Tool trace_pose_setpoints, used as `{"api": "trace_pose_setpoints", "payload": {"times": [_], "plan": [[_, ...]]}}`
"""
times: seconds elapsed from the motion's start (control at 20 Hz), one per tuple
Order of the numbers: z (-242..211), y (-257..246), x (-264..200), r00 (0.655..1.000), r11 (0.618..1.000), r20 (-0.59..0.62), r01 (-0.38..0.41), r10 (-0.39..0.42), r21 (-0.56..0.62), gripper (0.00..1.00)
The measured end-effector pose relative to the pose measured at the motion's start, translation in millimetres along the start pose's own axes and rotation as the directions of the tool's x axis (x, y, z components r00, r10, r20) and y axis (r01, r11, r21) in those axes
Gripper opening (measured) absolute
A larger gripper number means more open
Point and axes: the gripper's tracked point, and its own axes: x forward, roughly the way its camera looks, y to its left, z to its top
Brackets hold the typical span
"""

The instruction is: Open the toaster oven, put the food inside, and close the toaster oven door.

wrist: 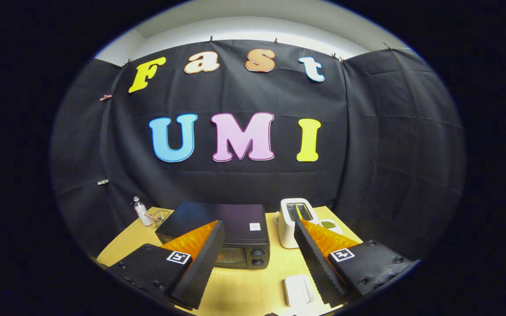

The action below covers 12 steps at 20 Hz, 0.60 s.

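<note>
**Mia:** Where is the toaster oven (218,232)?

**Sam:** It sits on the wooden table (244,285), just ahead of the gripper (257,245). It is a dark box. Its front with two round knobs (257,257) faces us.

**Mia:** Is its door open?

**Sam:** It looks closed. The left finger hides much of the front, so I can't be fully sure.

**Mia:** What are the tongs doing?

**Sam:** The two fingers are spread wide apart. They hold nothing. They hang above the table, on the near side of the oven.

**Mia:** Where is the food?

**Sam:** I can't tell. There is a small white flat thing (299,289) on the table, near the right finger. I don't know what it is. Far right, a little cup with something green (328,225) stands beside a white toaster (294,221). Far left, there is a small bottle (141,211).

**Mia:** So how far along is the job?

**Sam:** It fits two stories. The food may be waiting outside with the door shut. Or the food may be inside with the door shut again. I can't see inside the oven to pick one.
</note>
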Motion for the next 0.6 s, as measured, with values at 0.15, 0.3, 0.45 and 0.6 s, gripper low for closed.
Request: {"api": "trace_pose_setpoints", "payload": {"times": [0.15, 0.3, 0.45, 0.6], "plan": [[14, -12, -15, 1.000, 1.000, 0.012, 0.006, -0.005, -0.001, 0.98], [24, -17, -21, 1.000, 1.000, 0.026, 0.011, -0.010, -0.016, 0.98], [33, -10, -20, 0.999, 1.000, 0.045, -0.003, 0.004, -0.018, 0.99], [34, 2, -19, 0.999, 1.000, 0.041, -0.025, 0.025, 0.005, 0.99]]}}
